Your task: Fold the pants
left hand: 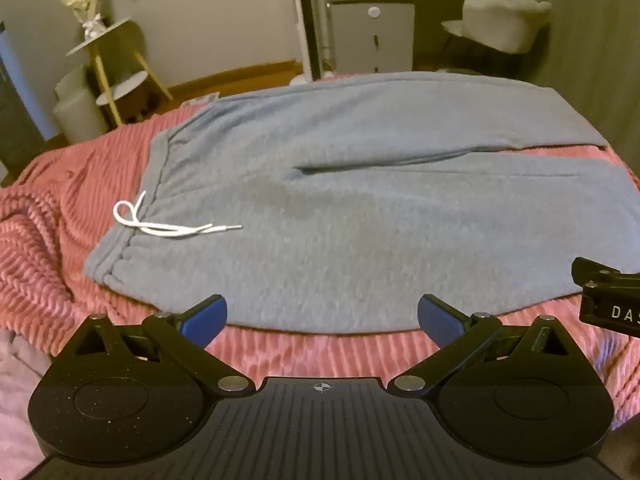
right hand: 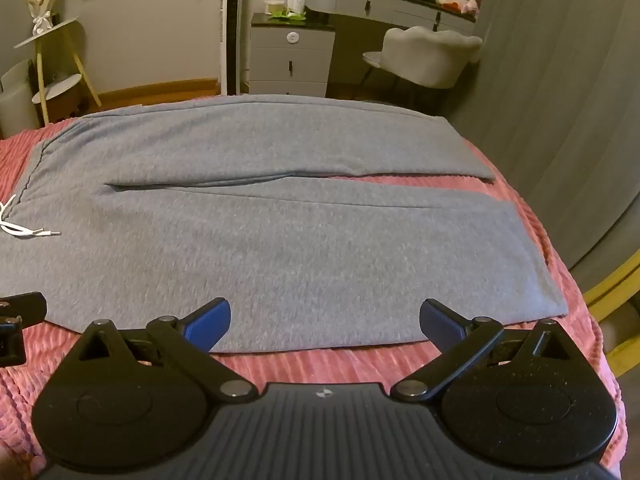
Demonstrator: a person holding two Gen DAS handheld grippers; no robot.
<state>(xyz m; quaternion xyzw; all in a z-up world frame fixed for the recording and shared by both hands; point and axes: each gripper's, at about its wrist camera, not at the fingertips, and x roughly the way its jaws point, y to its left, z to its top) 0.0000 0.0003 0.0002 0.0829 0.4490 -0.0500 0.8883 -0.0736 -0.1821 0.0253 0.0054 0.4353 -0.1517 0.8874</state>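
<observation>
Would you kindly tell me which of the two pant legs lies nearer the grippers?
The near leg, by the bed's front edge; the far leg lies beyond it.

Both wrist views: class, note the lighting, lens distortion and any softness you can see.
Left wrist view: dim warm light, fisheye bows the pants and bed edge, dark corners, slightly soft grain. Right wrist view: same warm dimness, curtain curves, fabric weave sharper.

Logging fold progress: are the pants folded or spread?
Spread: the pants lie flat on the blanket, both legs side by side, unfolded.

Matt fleecy pants (left hand: 340,208) on ribbed plush blanket (left hand: 52,240).
</observation>
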